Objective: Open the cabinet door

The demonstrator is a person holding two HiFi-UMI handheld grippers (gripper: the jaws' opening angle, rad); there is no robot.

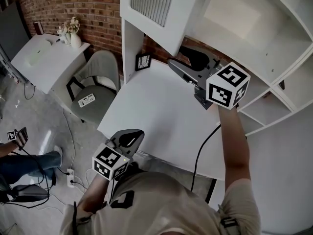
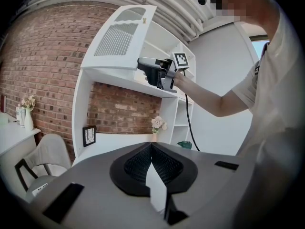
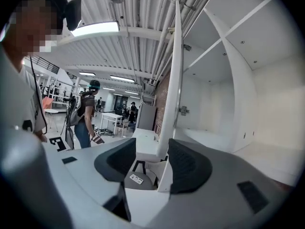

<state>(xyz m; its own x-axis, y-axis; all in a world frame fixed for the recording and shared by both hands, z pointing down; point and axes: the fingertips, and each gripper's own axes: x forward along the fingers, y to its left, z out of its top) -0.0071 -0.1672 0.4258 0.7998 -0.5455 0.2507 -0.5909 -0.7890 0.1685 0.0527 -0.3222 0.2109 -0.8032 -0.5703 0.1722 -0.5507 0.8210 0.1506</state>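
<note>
The white cabinet door, with a louvred panel, stands swung out from the upper cabinet, whose inside shows bare white. My right gripper is raised to the door's lower edge. In the right gripper view the door is seen edge-on between the jaws of the right gripper, which stand open with the edge near the right pad. The left gripper hangs low at the desk's front edge, shut and holding nothing. From the left gripper I see the open door and the right gripper.
A white desk lies under the cabinet, with a small picture frame at its back. Open shelves rise on the right. A grey chair, a side table with a flower vase and floor cables are on the left.
</note>
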